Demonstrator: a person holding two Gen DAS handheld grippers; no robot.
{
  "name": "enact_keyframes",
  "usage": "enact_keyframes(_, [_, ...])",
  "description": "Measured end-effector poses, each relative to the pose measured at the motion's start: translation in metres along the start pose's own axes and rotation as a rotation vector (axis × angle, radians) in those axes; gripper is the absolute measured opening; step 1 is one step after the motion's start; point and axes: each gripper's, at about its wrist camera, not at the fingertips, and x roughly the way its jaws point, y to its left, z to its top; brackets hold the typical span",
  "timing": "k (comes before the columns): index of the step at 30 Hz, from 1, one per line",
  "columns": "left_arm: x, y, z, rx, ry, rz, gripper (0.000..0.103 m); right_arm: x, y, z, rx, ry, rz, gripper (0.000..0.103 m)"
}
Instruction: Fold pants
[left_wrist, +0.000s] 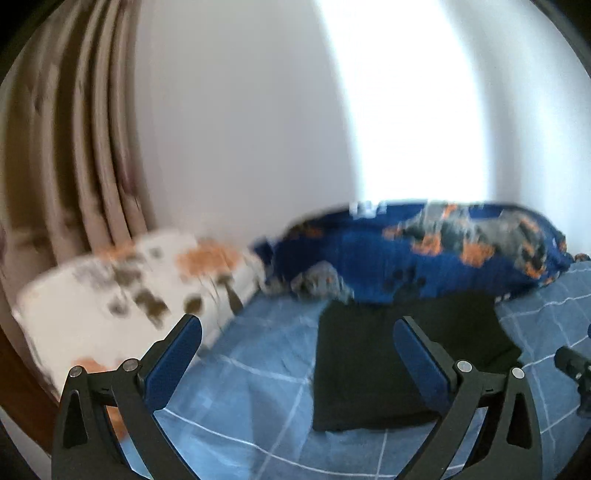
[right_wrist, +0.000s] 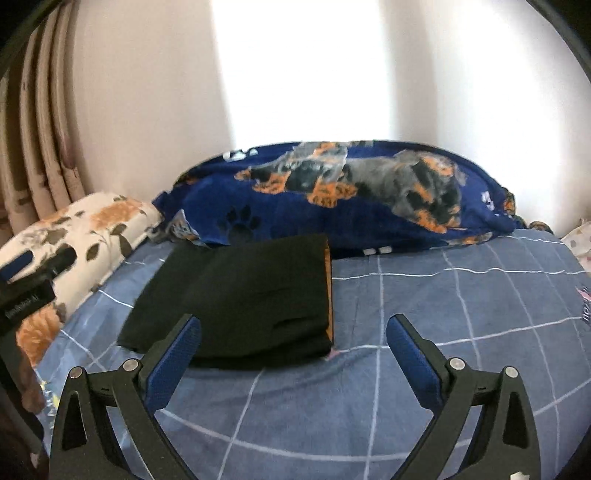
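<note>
The black fabric pants (right_wrist: 236, 295) lie in a compact folded rectangle on my blue bedsheet with the white grid lines (right_wrist: 443, 314), toward its far edge, with their far end right up against the dark blue dog-print blanket (right_wrist: 351, 192) bunched along the wall. A white pillow with orange flowers (right_wrist: 85, 236) sits at the far left corner of the bed. My right gripper (right_wrist: 293, 350) hangs above the sheet with its blue-padded fingers spread wide and nothing between them; my left gripper (left_wrist: 297, 350) is likewise wide open and empty, over the near edge of the pants (that view is smeared, so I cannot say exactly how close). I judge the folding itself is finished or nearly so: the stack looks squared, with an orange strip (right_wrist: 328, 291) showing along its right edge. What remains, if anything, is a light press to flatten the top layer, which calls for a gentle touch so the layers do not slide.
</note>
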Motion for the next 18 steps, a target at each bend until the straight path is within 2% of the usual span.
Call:
enact_keyframes(2, [-0.034, 0.000, 0.013, 0.002, -0.073, 0.039, 0.103, -0.019, -0.004, 0.001, 0.013, -0.024, 0.006, 0.100])
enact_keyframes(4, [-0.055, -0.001, 0.022, -0.009, -0.103, 0.067, 0.103, -0.035, -0.009, 0.003, 0.028, -0.042, 0.009, 0.100])
enact_keyframes(8, [-0.086, 0.003, 0.038, -0.046, -0.074, 0.004, 0.103, -0.062, -0.016, 0.004, 0.060, -0.063, 0.021, 0.100])
enact_keyframes(13, [-0.119, 0.003, 0.036, -0.048, -0.101, -0.034, 0.103, -0.091, -0.017, -0.004, 0.062, -0.085, 0.036, 0.100])
enact_keyframes(14, [-0.125, 0.005, 0.035, -0.074, -0.096, -0.068, 0.103, -0.094, -0.016, -0.005, 0.057, -0.086, 0.036, 0.100])
enact_keyframes(18, [-0.134, 0.005, 0.034, -0.105, -0.021, -0.144, 0.103, -0.107, -0.017, -0.010, 0.046, -0.087, 0.039, 0.100])
